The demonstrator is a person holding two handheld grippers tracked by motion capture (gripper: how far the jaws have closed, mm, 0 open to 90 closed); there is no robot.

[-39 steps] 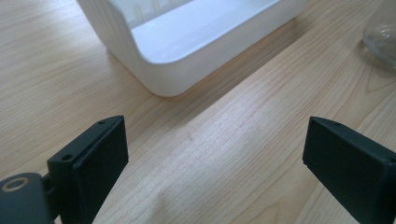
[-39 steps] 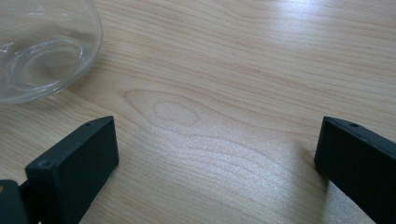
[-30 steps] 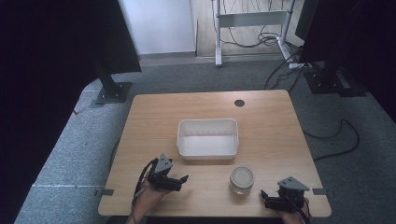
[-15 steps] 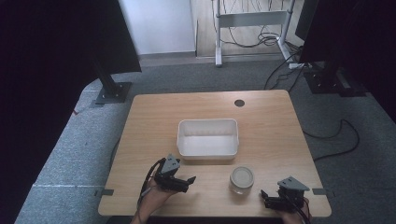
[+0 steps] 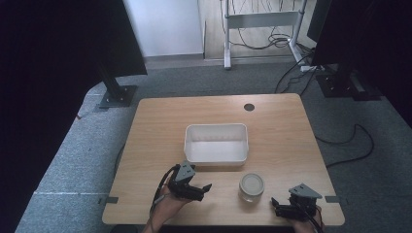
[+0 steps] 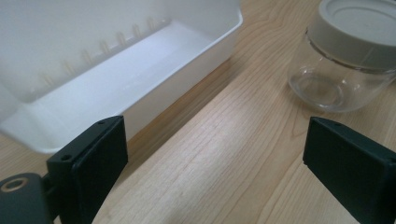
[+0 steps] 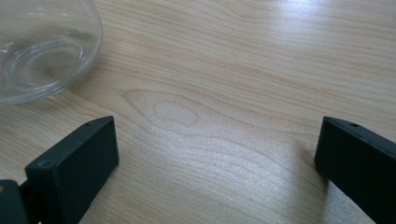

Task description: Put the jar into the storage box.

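I am finding no writing to read anywhere: the lid of the glass jar (image 5: 252, 187) is showing plain, the white tray (image 5: 216, 143) is carrying no label, and the tabletop (image 5: 165, 121) is bearing no number, brand or sign.

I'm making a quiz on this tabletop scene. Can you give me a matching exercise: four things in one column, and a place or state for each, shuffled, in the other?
Things:
1. white tub
2. glass jar
3. left claw
4. right claw

Places or states:
A. lidded, standing between the two claws
B. open, at the table's near right corner
C. empty, at mid-table
D. open, just in front of the tub, pointing toward the jar

Pairs: 1-C, 2-A, 3-D, 4-B
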